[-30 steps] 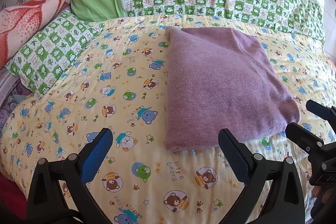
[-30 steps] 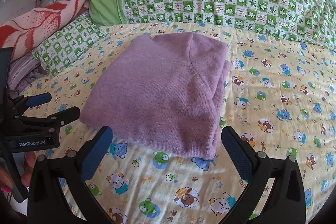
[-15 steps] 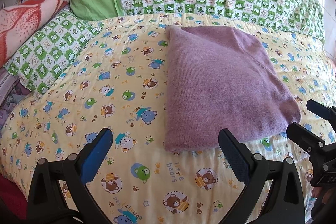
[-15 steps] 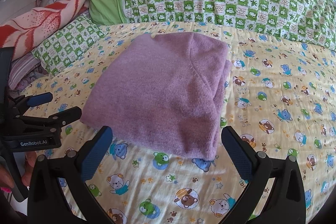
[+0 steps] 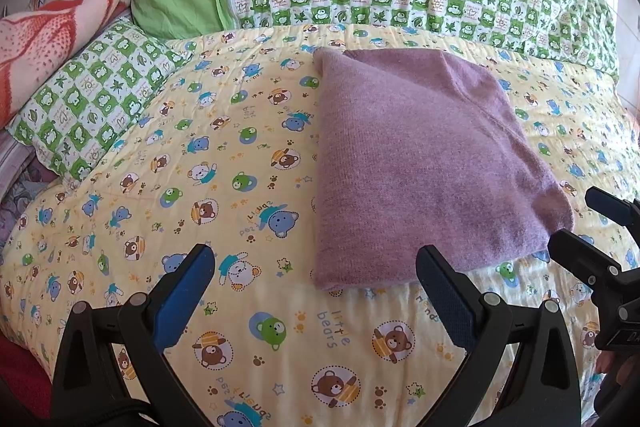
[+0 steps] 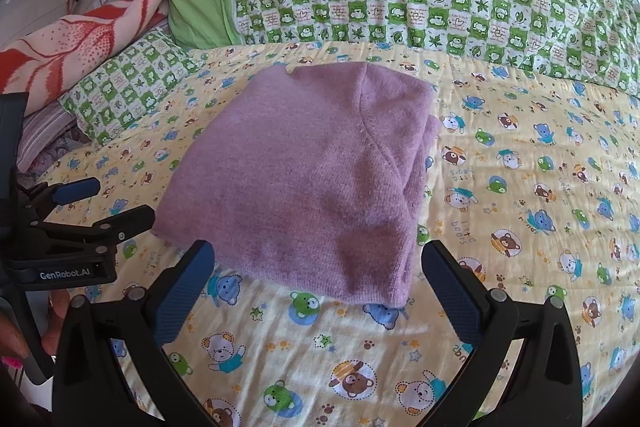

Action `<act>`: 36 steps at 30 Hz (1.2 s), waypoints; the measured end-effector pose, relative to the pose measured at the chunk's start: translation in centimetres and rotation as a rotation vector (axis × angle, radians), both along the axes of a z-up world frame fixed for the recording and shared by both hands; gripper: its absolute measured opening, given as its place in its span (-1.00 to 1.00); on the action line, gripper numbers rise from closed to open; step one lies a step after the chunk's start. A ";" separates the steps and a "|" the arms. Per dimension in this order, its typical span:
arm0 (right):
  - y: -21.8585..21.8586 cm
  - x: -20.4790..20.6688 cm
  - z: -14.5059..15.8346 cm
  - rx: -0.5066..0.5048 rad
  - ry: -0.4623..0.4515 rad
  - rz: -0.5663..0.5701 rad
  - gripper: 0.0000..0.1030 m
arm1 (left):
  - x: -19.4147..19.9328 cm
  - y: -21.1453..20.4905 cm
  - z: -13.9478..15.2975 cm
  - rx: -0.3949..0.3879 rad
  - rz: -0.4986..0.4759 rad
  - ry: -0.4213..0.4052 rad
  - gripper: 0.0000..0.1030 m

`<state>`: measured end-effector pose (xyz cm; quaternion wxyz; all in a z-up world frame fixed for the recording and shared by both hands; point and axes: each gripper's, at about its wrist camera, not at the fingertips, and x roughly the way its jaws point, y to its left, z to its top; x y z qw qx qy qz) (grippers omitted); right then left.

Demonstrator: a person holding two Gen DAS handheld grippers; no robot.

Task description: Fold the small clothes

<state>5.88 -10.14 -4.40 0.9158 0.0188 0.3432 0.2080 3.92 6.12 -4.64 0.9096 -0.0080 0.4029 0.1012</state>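
I see the purple sweater [image 5: 416, 163] folded flat on the bear-print quilt [image 5: 200, 163]. Left gripper [image 5: 316, 291] jaws apart, empty; right gripper [image 6: 316, 287] same, both short of it.

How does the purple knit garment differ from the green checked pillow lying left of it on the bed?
The purple garment is plain, one colour, knit; the small checked pillow is green-and-white printed squares. The garment lies folded flat mid-bed; the pillow sits plump at the bed's left edge. Both rest on the yellow bear-print sheet, untouched by either gripper.

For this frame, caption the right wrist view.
Folded purple sweater lies on a bear-print quilt; right claw open before it, left claw alongside.
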 end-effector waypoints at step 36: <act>-0.8 0.7 0.9 0.012 -0.015 0.002 1.00 | 1.6 0.5 0.6 -0.003 -0.022 0.013 0.96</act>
